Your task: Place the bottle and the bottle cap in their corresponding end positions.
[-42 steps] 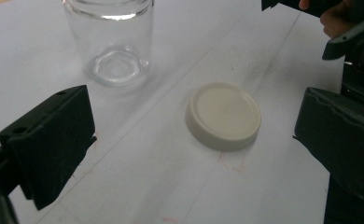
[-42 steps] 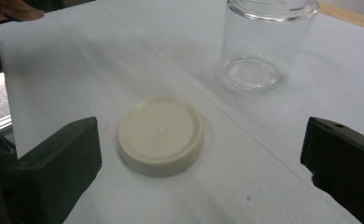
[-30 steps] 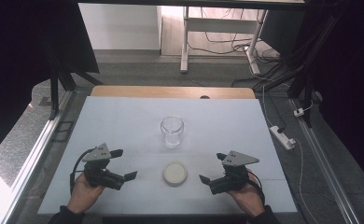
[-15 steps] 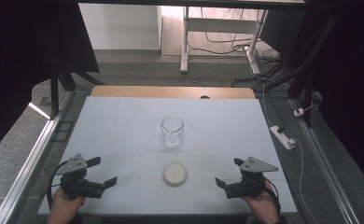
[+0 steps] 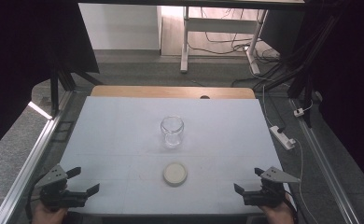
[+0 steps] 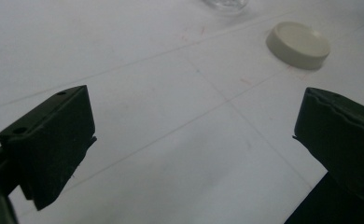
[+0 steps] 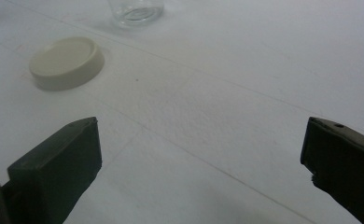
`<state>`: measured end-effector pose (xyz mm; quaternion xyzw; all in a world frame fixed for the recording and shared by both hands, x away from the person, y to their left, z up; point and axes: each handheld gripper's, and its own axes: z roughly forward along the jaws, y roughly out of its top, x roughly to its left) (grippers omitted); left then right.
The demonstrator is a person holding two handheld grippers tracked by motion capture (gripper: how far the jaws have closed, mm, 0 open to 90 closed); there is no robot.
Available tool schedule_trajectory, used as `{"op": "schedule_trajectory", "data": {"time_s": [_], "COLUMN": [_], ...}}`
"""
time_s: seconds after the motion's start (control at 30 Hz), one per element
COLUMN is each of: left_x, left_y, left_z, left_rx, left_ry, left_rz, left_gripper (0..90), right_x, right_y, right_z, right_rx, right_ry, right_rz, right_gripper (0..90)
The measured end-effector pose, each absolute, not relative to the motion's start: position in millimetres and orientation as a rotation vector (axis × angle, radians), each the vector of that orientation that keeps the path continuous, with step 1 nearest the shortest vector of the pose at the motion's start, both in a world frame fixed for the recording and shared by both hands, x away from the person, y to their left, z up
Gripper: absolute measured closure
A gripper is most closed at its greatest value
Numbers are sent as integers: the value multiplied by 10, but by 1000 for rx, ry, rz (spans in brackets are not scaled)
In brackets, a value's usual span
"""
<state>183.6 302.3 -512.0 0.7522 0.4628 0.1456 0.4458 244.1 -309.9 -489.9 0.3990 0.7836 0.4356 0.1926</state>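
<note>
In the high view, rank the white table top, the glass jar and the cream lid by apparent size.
1. White table top, by far.
2. Glass jar and cream lid look about alike, so I won't rank them.

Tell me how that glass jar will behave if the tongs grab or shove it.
The glass jar looks clear and smooth, so it is probably slippery and breakable under a hard squeeze. It stands upright and open, taller than wide, so a high push may tip it; then it would likely roll. The lid lies apart.

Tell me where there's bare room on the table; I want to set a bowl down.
Most of the table is bare: both sides of the glass jar and the strip behind it. Only the middle is taken, jar and cream lid. The near corners hold the left gripper and right gripper.
</note>
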Motion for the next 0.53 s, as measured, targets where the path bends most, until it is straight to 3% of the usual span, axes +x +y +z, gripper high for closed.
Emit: {"op": "schedule_trajectory", "data": {"time_s": [0.53], "left_x": [1766], "left_y": [3072], "left_z": [-5231], "left_rx": [1953], "left_ry": [1234], "left_rz": [363], "left_gripper": [0], "right_x": [2332], "right_y": [-3275], "right_z": [-4948], "right_rx": [1234], "right_ry": [2182], "right_rz": [1186], "right_gripper": [0]}}
